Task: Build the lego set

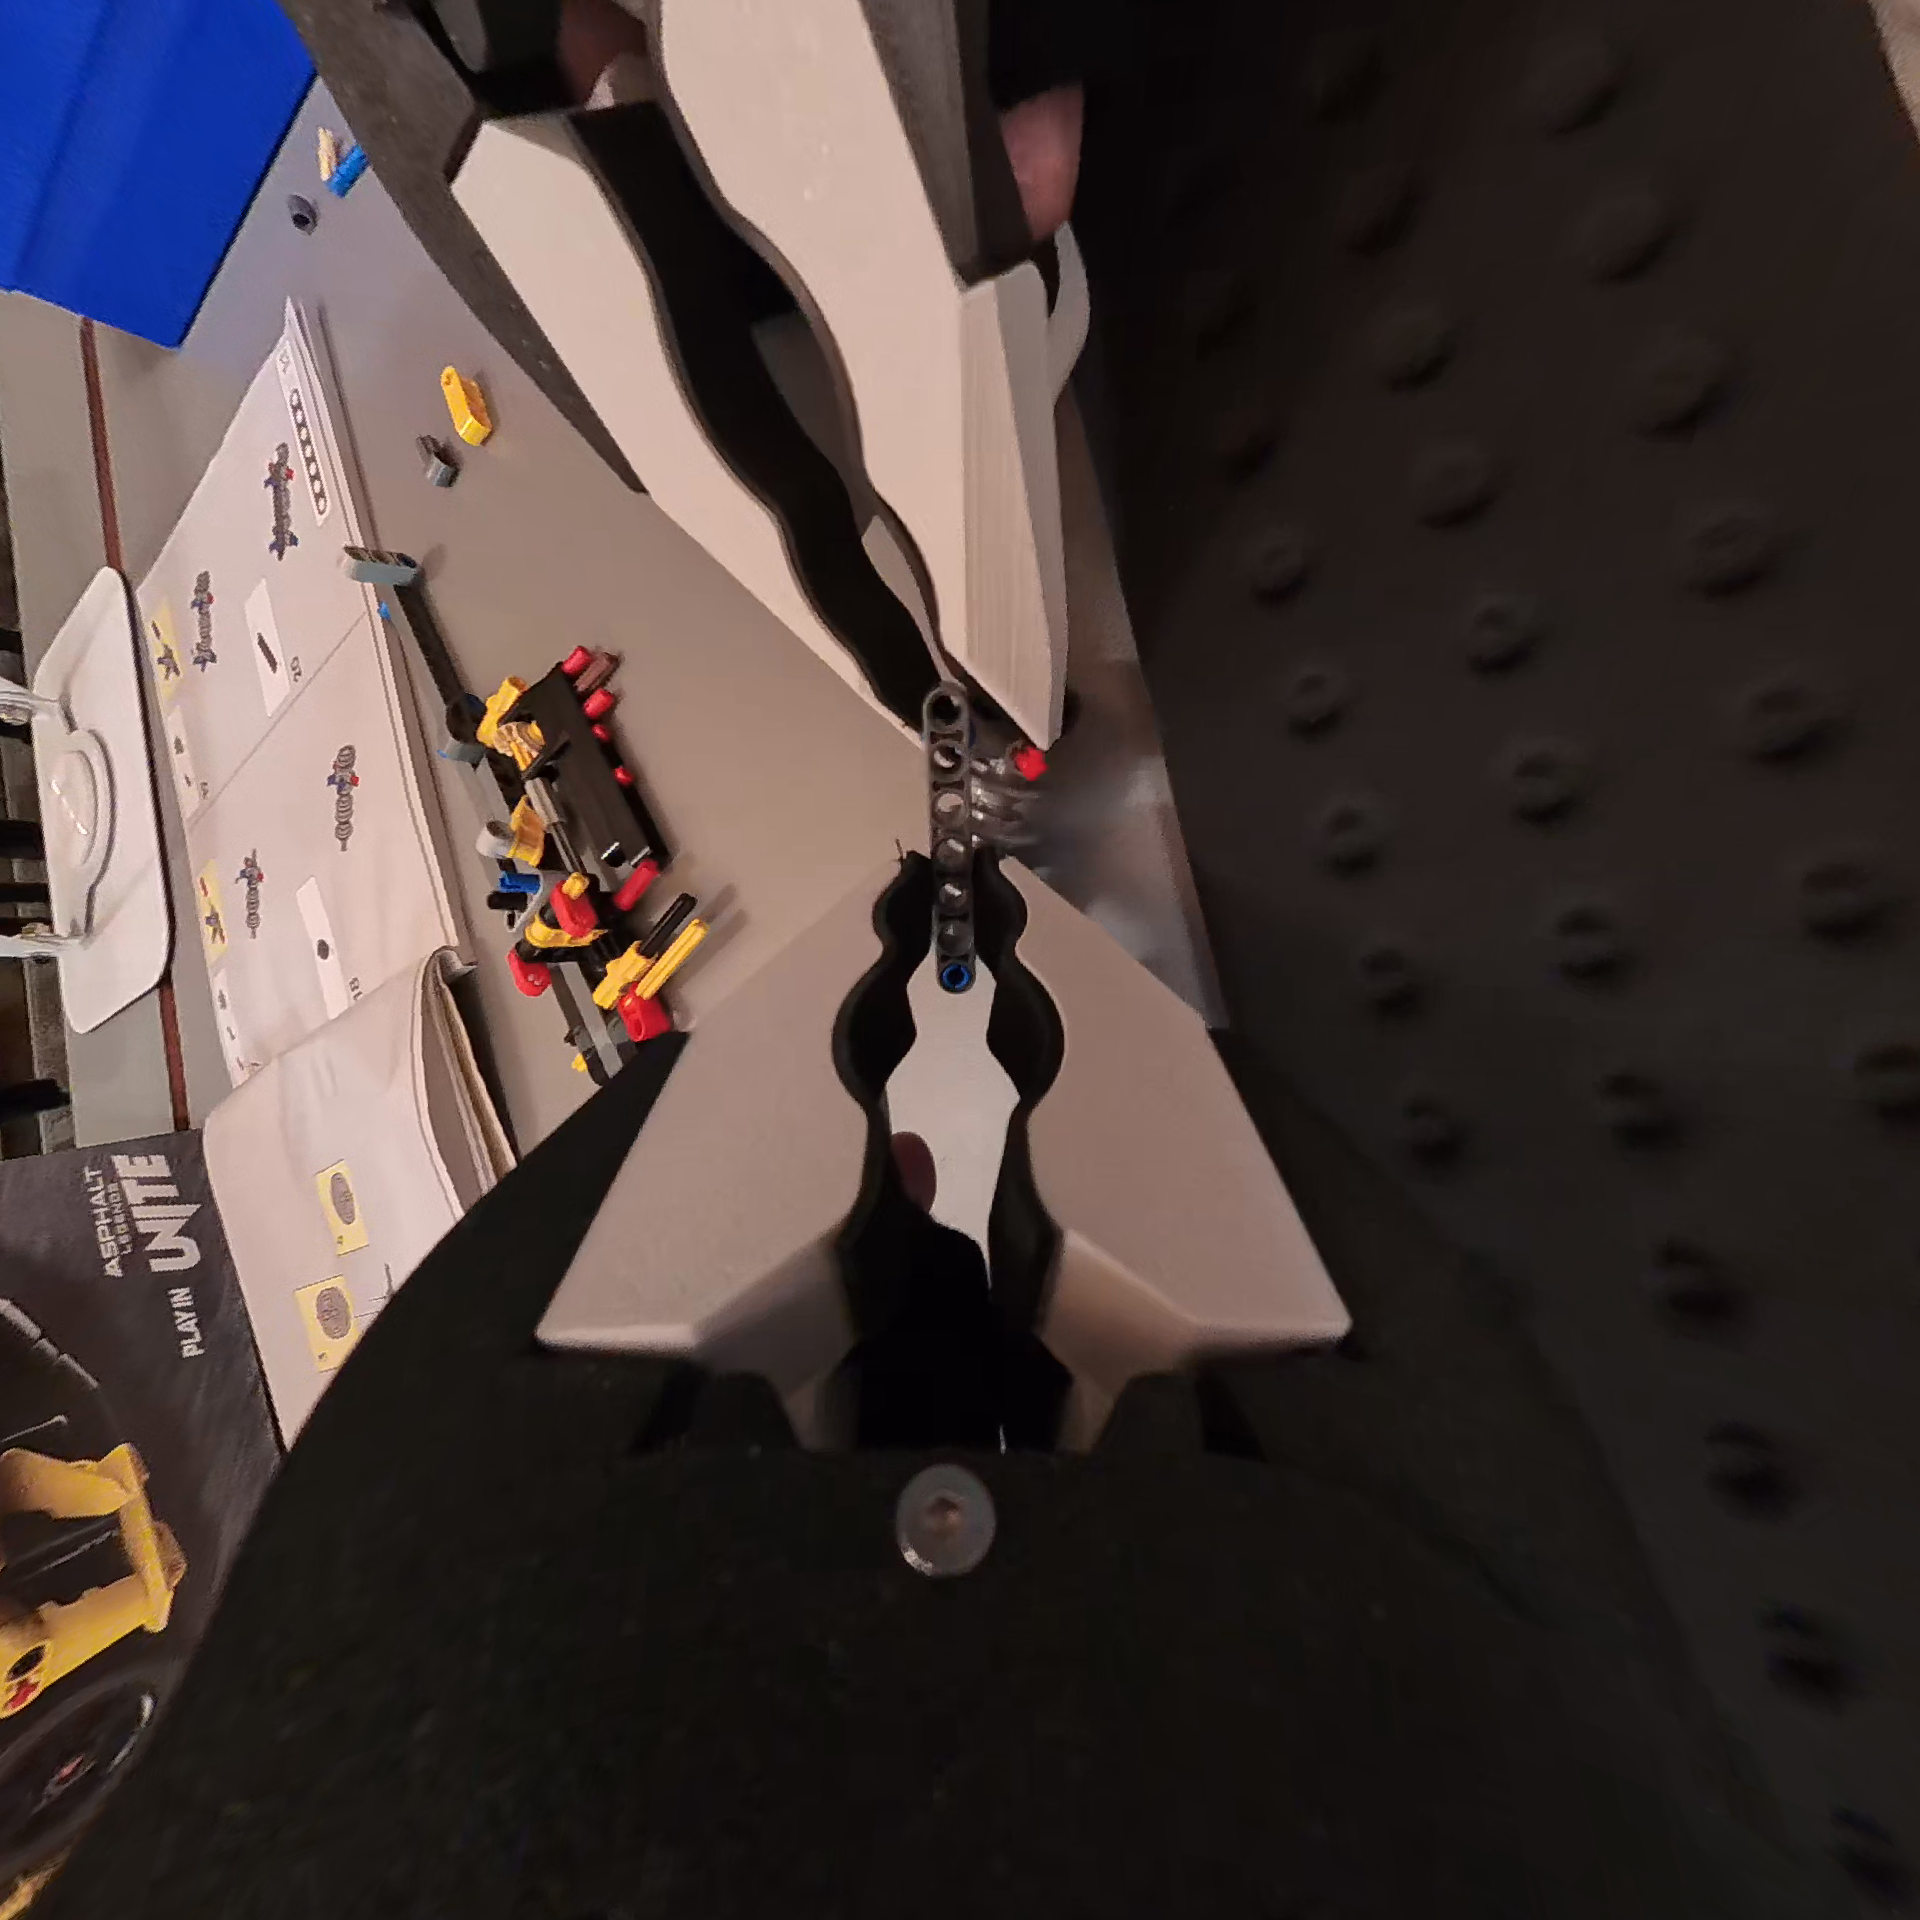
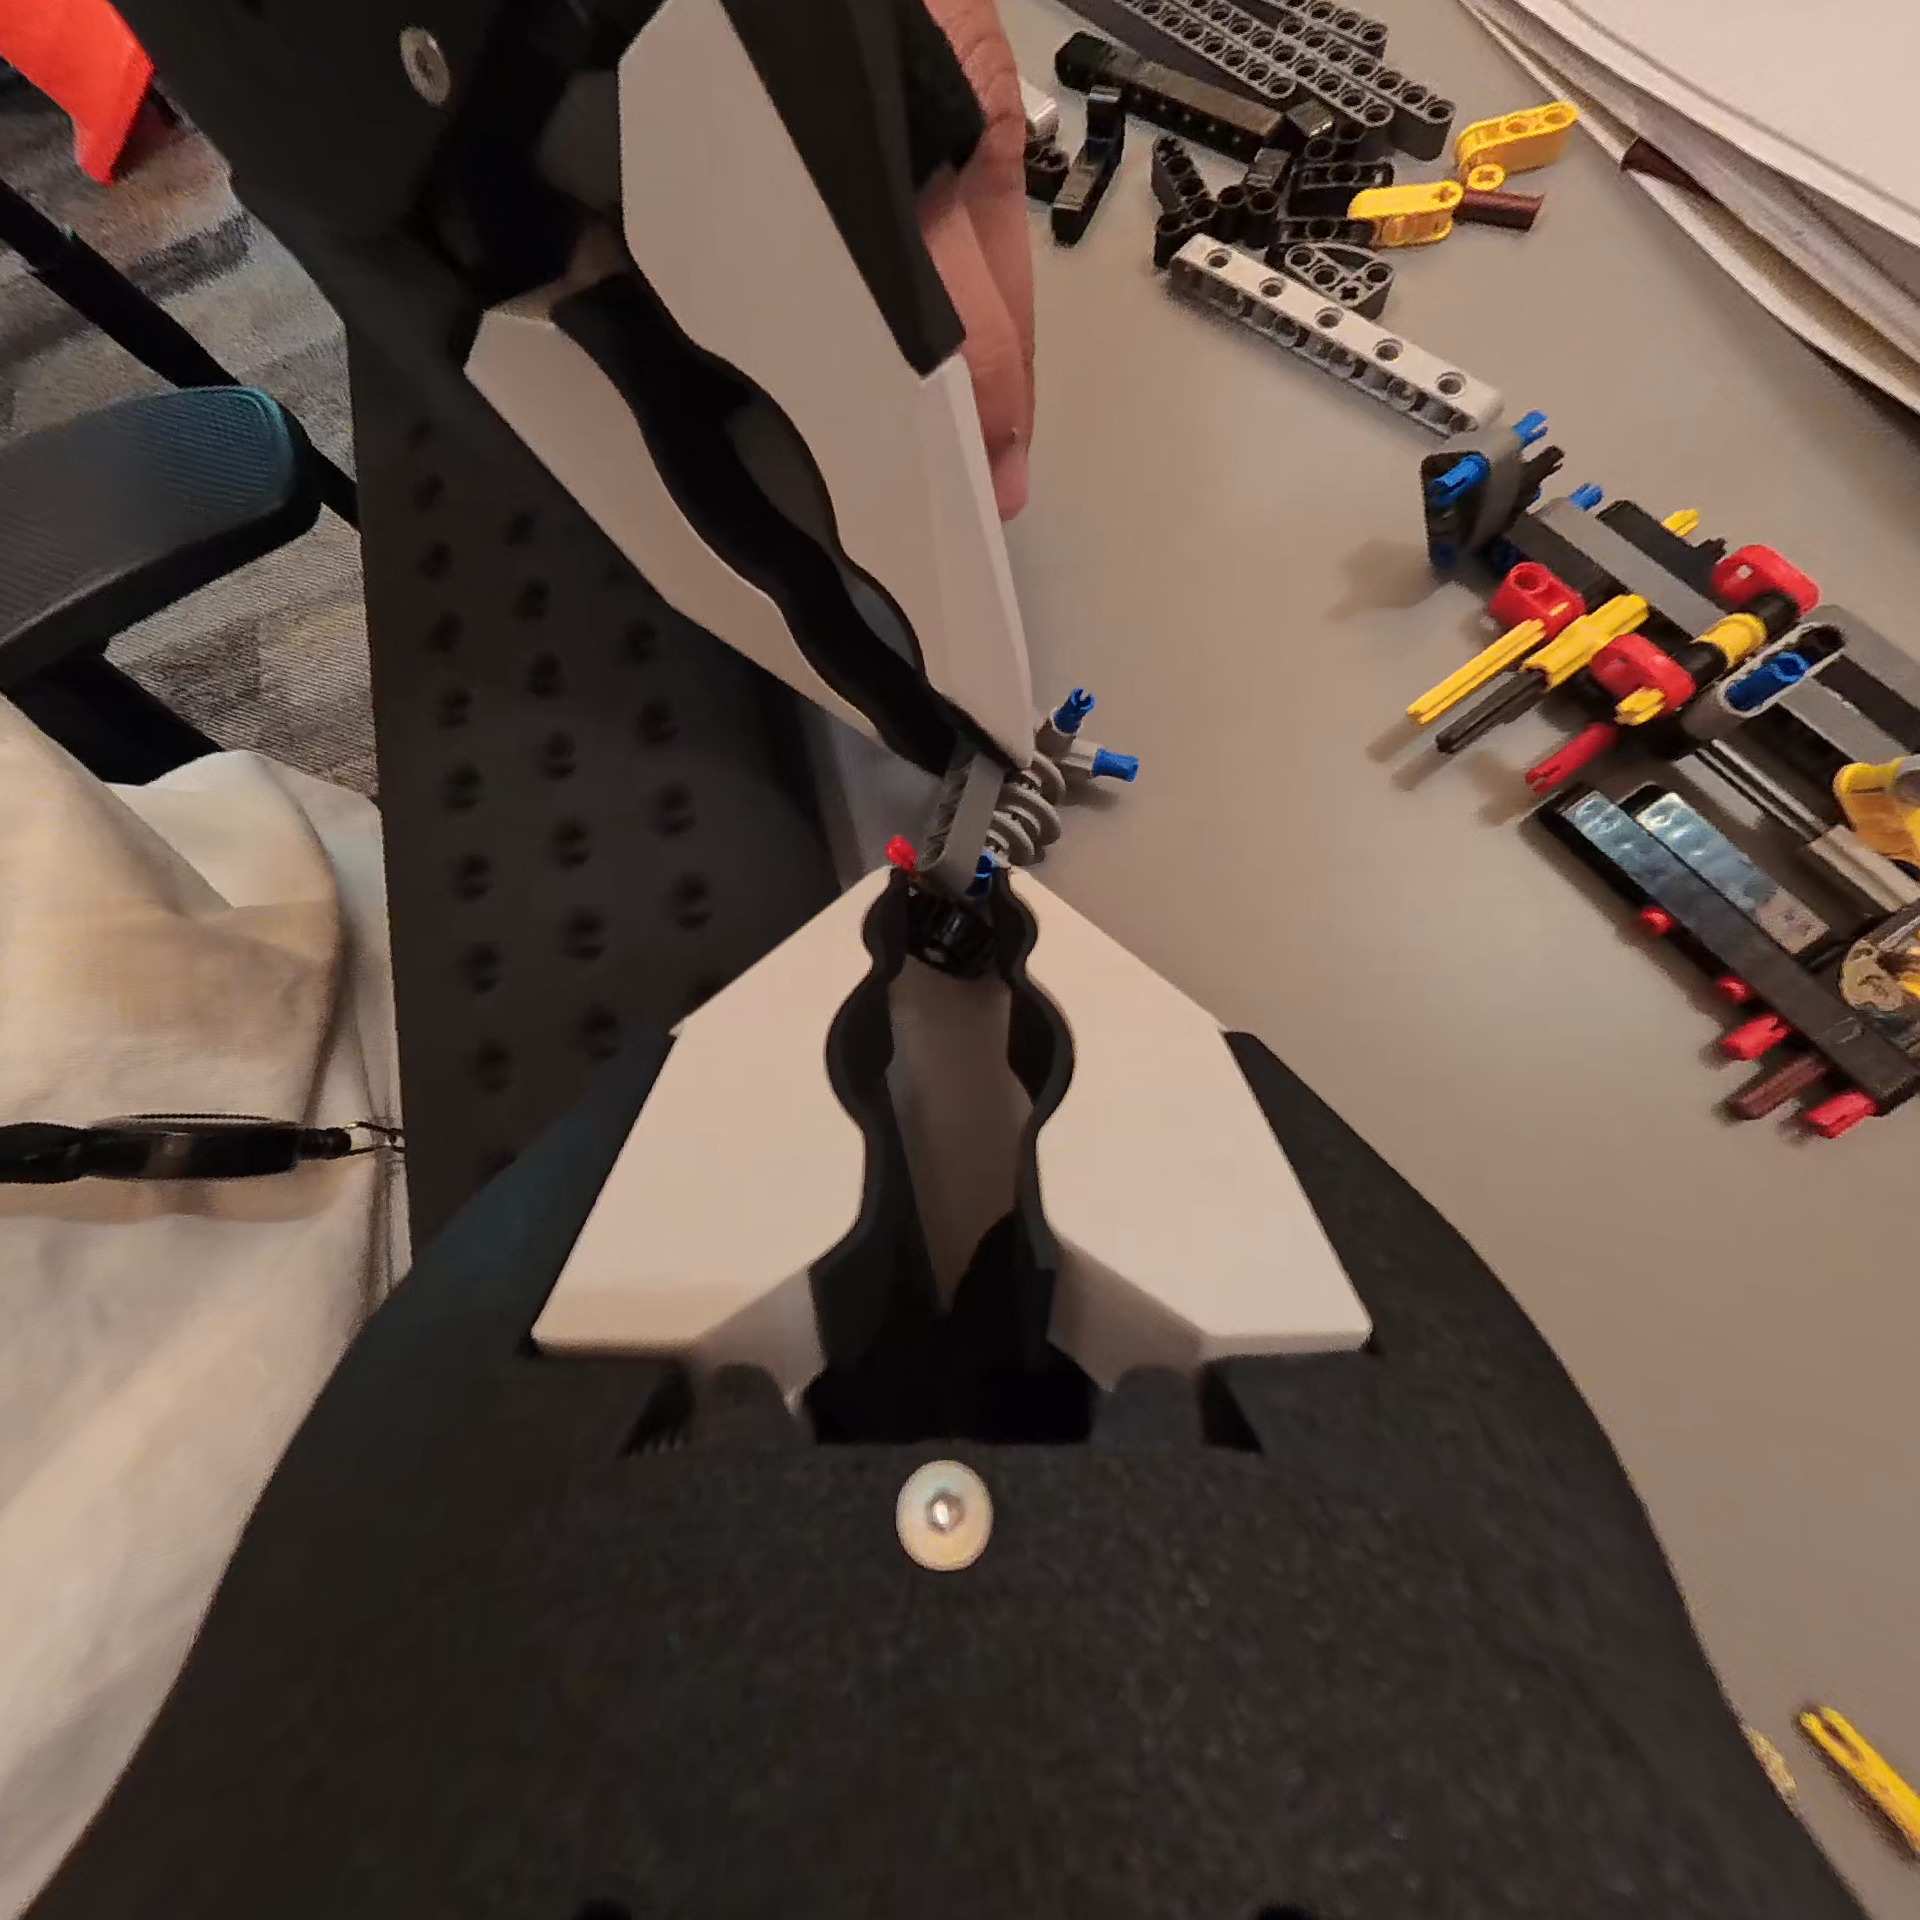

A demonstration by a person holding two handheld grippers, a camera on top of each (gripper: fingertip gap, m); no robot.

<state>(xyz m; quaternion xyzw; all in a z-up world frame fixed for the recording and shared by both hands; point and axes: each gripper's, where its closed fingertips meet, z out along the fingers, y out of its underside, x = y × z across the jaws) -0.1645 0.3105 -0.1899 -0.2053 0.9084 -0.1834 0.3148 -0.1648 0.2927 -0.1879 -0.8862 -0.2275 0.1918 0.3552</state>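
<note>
The dark grey holed beam [image 1: 948, 821] hangs in the air between my two grippers, above the near edge of the grey table [image 2: 1247, 935], with a pale grey ribbed worm piece [image 2: 1029, 810] and its blue-tipped pins [image 2: 1107, 764] fixed to one side and a small red pin [image 1: 1029, 764] at one end. In the left wrist view its long axis runs straight away from me, in line with my fingers. My left gripper [image 1: 948, 904] pinches the near end of the beam, the one carrying a blue pin [image 1: 954, 975]; the jaws are pressed in on it at the tips, with only the wavy gap open behind.

My right gripper [image 2: 945, 914] comes at the beam from the opposite end. Its tips are closed around a small black round piece [image 2: 943, 940] that sits against the beam's end, just beside the red pin. So the two grippers face each other almost nose to nose, the beam bridging them.

My guess is the next push goes along the beam's length, right toward left, and the left grip must hold it from swinging.

Further in on the table lies the half-built black, yellow and red chassis [image 1: 566, 831], with the open instruction booklet [image 1: 301, 727] beyond it, and loose beams [image 2: 1299, 114] toward the far edge.
</note>
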